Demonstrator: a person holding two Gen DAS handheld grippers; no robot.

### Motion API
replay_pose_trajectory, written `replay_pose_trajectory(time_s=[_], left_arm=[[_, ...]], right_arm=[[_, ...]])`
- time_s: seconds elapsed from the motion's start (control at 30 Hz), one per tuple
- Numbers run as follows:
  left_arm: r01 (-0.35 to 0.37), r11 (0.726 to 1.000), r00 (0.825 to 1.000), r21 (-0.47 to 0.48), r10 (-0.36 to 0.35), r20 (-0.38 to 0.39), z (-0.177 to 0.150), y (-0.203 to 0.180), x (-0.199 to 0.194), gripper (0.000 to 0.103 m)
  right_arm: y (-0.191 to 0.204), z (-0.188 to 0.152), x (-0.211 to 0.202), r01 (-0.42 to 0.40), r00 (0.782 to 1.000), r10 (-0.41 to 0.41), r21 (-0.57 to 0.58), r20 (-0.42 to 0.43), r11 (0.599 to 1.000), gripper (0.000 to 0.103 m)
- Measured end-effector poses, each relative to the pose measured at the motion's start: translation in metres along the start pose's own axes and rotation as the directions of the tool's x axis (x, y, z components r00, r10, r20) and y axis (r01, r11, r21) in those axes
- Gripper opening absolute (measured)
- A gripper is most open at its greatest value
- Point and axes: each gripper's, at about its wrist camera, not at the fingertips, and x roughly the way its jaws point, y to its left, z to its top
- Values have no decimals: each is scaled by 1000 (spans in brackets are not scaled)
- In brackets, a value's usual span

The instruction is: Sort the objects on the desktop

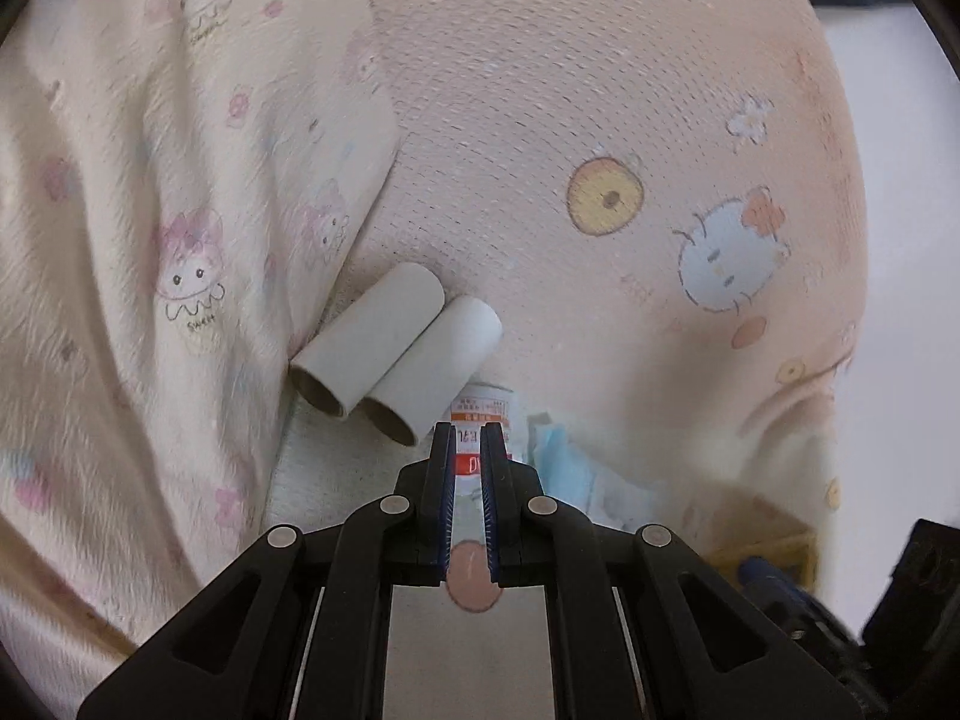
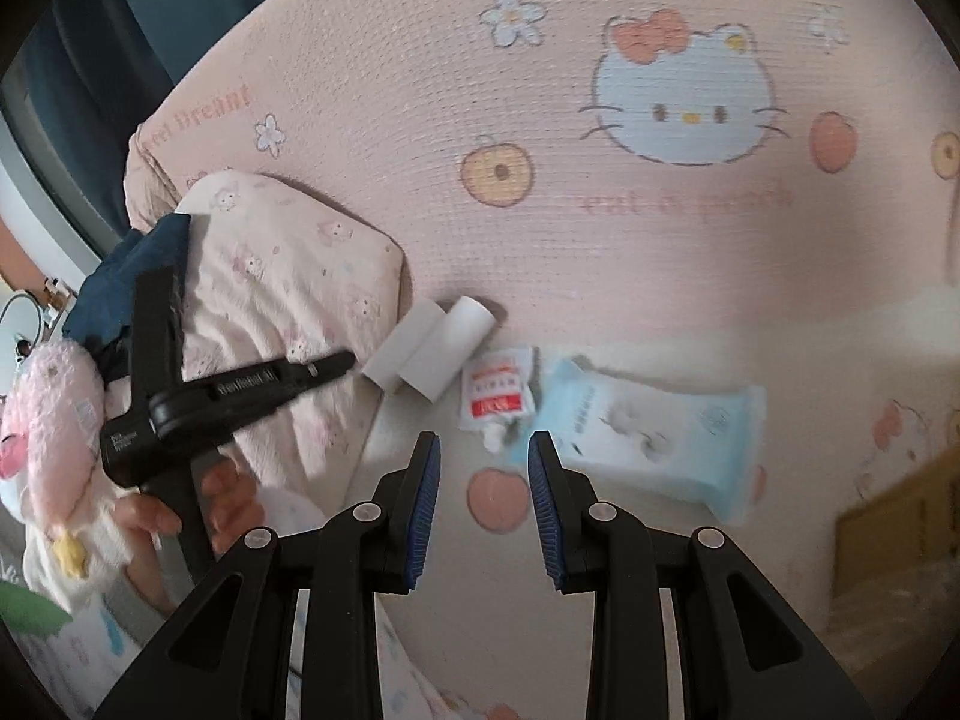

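My left gripper (image 1: 467,429) nearly closed, holding nothing; right gripper (image 2: 483,441) wide, empty. Risk: nudging the cardboard tubes (image 1: 396,348) beside the pouch (image 2: 497,393), rolling them.

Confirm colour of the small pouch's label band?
Red band on a white pouch, clearest in the right wrist view.
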Motion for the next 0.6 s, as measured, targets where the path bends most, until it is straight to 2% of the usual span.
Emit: replay_pose_trajectory(time_s=[0.07,0.13,0.23,0.3,0.37,0.43,0.57,0.6], left_arm=[[-9,1000,1000,-15,9,-17,3,3,5,9],[5,998,997,-58,-9,-72,6,9,15,9],[42,984,984,-172,-70,-163,10,24,35,9],[84,961,972,-264,-137,-190,12,37,45,9],[107,938,969,-329,-173,-177,16,47,50,9],[118,924,974,-364,-178,-137,21,52,52,9],[99,940,987,-325,-135,-91,31,45,53,9],[85,949,989,-303,-118,-92,32,40,54,9]], right_arm=[[6,6,18,-7,1000,7,-10,-8,1000,27],[8,12,34,-7,1000,7,-10,-19,1000,27],[15,19,62,-7,998,6,-27,-56,1000,27],[21,25,82,3,996,-7,-43,-89,999,27],[24,28,95,-7,994,2,-48,-111,999,27],[24,31,106,-12,991,6,-41,-133,999,27],[21,32,129,-16,985,13,-19,-172,1000,29],[19,32,134,-10,984,7,-15,-177,1000,35]])
